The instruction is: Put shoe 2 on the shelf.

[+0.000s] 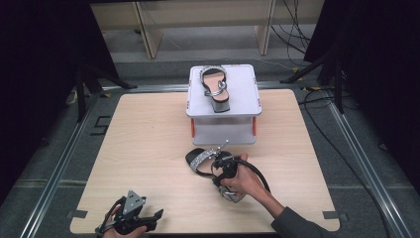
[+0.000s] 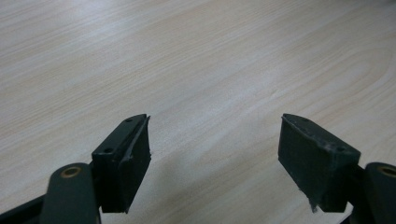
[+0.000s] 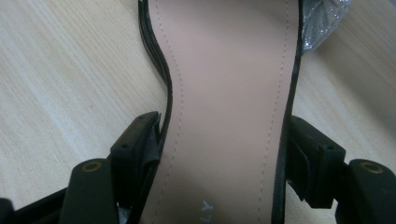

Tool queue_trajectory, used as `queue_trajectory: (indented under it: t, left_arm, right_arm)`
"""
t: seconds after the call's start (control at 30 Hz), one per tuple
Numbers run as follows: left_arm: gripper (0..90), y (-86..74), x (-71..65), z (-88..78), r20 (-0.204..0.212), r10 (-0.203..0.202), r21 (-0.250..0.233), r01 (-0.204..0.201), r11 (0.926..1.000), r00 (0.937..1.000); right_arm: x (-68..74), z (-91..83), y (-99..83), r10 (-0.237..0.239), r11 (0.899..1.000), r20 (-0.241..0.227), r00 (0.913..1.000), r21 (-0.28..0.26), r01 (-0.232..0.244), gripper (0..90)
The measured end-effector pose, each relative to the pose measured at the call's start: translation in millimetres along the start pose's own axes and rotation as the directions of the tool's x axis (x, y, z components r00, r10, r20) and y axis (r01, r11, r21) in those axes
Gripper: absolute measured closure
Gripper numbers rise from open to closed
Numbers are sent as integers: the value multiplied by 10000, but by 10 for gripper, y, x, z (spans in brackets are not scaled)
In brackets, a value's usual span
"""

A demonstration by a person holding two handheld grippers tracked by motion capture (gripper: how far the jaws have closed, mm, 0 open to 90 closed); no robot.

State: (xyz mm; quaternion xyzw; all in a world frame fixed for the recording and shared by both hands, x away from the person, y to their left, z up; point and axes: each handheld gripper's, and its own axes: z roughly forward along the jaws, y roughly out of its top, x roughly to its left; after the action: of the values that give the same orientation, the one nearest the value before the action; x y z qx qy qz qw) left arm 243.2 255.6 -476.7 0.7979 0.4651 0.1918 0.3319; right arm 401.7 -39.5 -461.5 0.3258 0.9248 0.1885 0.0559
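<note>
Two sandals: one lies mid-table just near of the white stand, the other sits on that stand. The right gripper reaches from the near right, jaws clamping the near sandal's sole edges. The left gripper rests at the near left, jaws spread, empty.

left tool: jaws spread, low near table edge | right tool: jaws clamped, reaching forward
</note>
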Motion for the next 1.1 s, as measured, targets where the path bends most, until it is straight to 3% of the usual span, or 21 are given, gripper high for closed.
queue_trajectory:
  t: [0.1,0.17,0.23,0.27,0.3,0.33,0.47,0.53,0.57,0.6,0.63,0.73,0.77,0.87,0.97,1.1]
  left_arm:
    - [249,4,2,-7,101,48,49,-49,10000,9999]
    - [249,3,-5,-6,188,-43,-21,43,10000,9998]
    - [249,5,7,-9,2,259,173,-259,9995,9997]
    - [249,6,2,-13,41,102,75,-102,9999,9999]
    - [249,9,6,-19,120,92,83,-93,9999,9999]
    - [249,9,8,-6,17,64,40,-64,10000,10000]
    - [249,14,8,-9,8,166,49,-166,9998,9999]
    - [249,18,3,-24,197,218,30,-219,9998,9996]
    - [249,17,2,-17,56,260,43,-260,9997,9996]
    - [249,17,-3,-19,136,227,14,-227,9997,9997]
    - [249,17,-3,-19,136,227,14,-227,9997,9997]
    - [249,10,-4,-13,240,208,9,-208,9998,9995]
    - [249,11,-2,-9,39,231,35,-231,9997,9997]
    - [250,18,-2,-28,173,62,-90,-61,9999,9998]
    - [250,14,14,-24,-20,80,-47,-81,10000,10000]
    - [251,16,4,-21,191,-150,-330,156,9993,9997]
  right_arm:
    - [-64,-16,-12,-443,9990,-77,9990,-36,442,378]
    - [-73,-27,-18,-494,9988,-10,9988,-22,494,392]
    - [-111,-58,-34,-891,9960,167,9959,-26,892,417]
    - [-131,-67,-43,-1067,9943,215,9941,-21,1068,419]
    - [-123,-70,-54,-722,9974,43,9974,11,722,419]
    - [-150,-64,-45,-1035,9946,52,9946,-42,1035,418]
    - [-110,-55,-39,-749,9971,178,9970,157,747,416]
    - [-124,-44,-32,-1015,9948,219,9946,81,1013,417]
    - [-148,-33,-29,-1334,9910,289,9906,-40,1336,417]
    - [-144,-33,-33,-1175,9931,246,9928,-19,1176,418]
    - [-121,-37,-41,-717,9974,161,9973,85,716,418]
    - [-113,-39,-43,-711,9974,169,9973,86,709,421]
    - [-110,-41,-42,-737,9972,183,9971,97,736,422]
    - [-117,-43,-34,-805,9966,161,9966,157,803,425]
    - [-158,-55,-32,-812,9967,21,9967,81,812,427]
    - [-183,-116,-11,-891,9960,-140,9959,-120,890,427]
